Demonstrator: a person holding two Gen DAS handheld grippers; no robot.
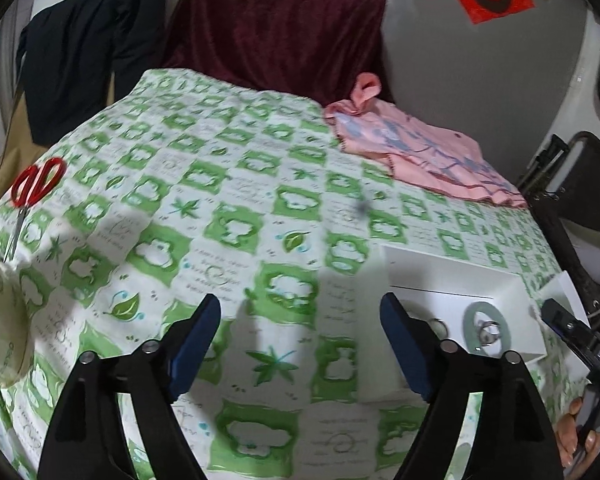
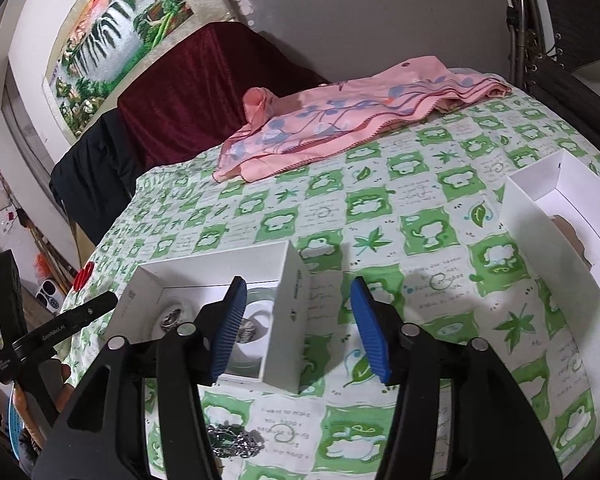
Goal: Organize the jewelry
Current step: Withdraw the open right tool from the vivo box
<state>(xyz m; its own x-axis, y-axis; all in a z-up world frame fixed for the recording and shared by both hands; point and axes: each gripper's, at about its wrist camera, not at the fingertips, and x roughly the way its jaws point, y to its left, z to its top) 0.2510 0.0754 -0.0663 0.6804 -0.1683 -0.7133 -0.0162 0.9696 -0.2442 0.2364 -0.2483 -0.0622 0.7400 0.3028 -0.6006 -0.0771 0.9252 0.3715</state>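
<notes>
Blue fingers (image 2: 232, 328) wide apart, empty.

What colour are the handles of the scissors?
Red; the scissors show best in the left wrist view.

You see red scissors (image 1: 36, 184) and a tape roll (image 1: 0, 320) at the tablecloth's (image 1: 236, 184) left edge; a pink cloth (image 1: 420, 152) lies at its far right corner.

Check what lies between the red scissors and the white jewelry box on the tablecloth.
Only bare green-and-white tablecloth lies between the red scissors and the white jewelry box; the left wrist view shows it.
</notes>
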